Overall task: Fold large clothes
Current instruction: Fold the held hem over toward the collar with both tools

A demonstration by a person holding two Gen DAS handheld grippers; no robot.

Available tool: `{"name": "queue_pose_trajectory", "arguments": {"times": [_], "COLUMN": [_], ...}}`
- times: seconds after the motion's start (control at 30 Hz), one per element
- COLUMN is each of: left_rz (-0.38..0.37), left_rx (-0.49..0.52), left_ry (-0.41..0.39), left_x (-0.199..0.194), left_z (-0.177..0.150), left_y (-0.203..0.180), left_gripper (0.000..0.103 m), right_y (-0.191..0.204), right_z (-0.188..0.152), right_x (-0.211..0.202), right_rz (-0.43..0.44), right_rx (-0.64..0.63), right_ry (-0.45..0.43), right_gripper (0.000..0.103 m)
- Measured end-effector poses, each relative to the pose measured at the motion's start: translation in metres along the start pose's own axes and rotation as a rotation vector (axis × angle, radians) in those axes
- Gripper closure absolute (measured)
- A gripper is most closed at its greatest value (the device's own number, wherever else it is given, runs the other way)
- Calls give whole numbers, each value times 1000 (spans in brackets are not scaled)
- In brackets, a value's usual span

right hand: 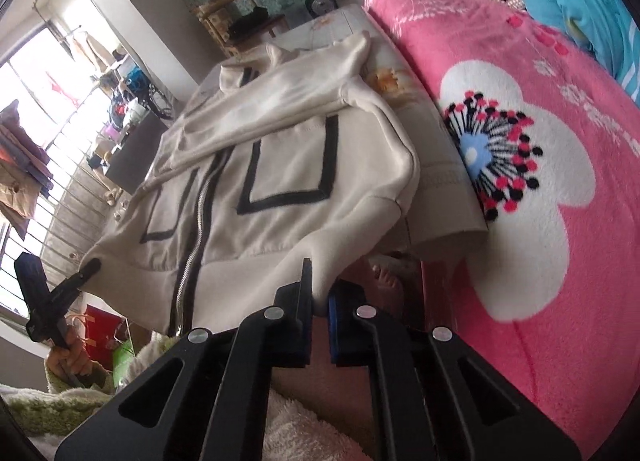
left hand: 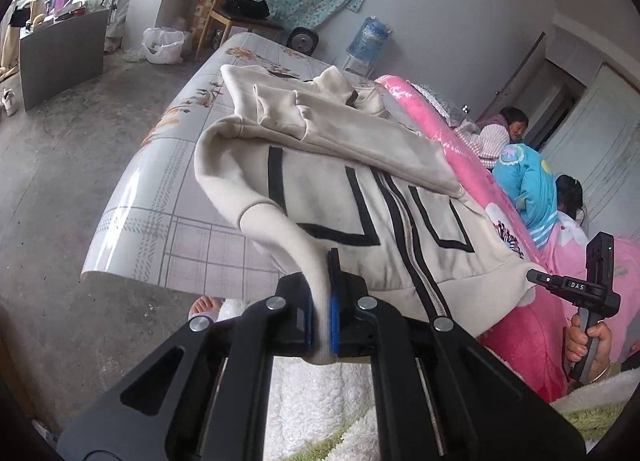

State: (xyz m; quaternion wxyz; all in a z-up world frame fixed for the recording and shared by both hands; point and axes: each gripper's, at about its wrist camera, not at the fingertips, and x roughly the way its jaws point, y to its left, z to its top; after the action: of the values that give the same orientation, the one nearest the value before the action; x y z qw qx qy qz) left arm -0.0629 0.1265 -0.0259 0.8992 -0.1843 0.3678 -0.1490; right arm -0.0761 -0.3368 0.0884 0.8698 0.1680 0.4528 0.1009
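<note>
Tongs first, nearest to us. We hold one in each hand, and both are clamped on the bottom hem of a cream zip jacket (left hand: 360, 189). The left gripper (left hand: 323, 301) pinches the hem's left corner between its blue pads, the cloth bunched and drawn up in a narrow fold. The right gripper (right hand: 319, 301) bites the opposite corner, its jaws all but closed on the thin edge. We judge this two-corner grip is meant to keep the hem taut and level, so the lower half can be carried up over the rest in one even fold.

From the left camera, the right tong and the hand (left hand: 588, 341) holding it appear at about 4 o'clock. From the right camera, the left tong sits at about 8 o'clock.

Beyond the tongs, the jacket lies front up on a patterned tabletop (left hand: 160, 221), zip closed and running away from us toward 12 o'clock. Both sleeves are already folded across the chest, which suggests the sides are done and the bottom fold comes next. The collar is farthest from us.

Alongside the table on our right, a pink flowered blanket (right hand: 540, 221) covers a bed.

Farther off, at 12 o'clock, a wooden chair (left hand: 240, 1) stands against the wall.
</note>
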Motion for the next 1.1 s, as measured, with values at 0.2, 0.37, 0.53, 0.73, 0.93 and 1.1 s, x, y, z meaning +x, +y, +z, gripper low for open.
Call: {"name": "queue_pose_trajectory", "arguments": {"times": [0.2,0.37,0.53,0.73,0.93,1.1], "left_rz": [-6,-9,4,-27,23,127], "left_rx": [-45,-104,-161,-274,-321,-274], "left_ry": [-33,-24,21,111,-1,56], "left_x": [13,40,76,114,85,76], "left_z": [37,73,95,104,103,88], "left_y": [14,30,50,78,100,102], "left_gripper": [98,97,97,83,55,54], "right_y": [10,8,-8,-35,-39,-34], "right_z": [54,95,125,131,126,106], "right_x": [14,42,83,124,102,94], "right_rz": [34,45,44,-19,-93,-180], "right_rx": [4,36,96,183,119,14], "right_ry": [-101,-129,-108,-37,-101,-53], "right_gripper": [97,97,97,66,42,39]}}
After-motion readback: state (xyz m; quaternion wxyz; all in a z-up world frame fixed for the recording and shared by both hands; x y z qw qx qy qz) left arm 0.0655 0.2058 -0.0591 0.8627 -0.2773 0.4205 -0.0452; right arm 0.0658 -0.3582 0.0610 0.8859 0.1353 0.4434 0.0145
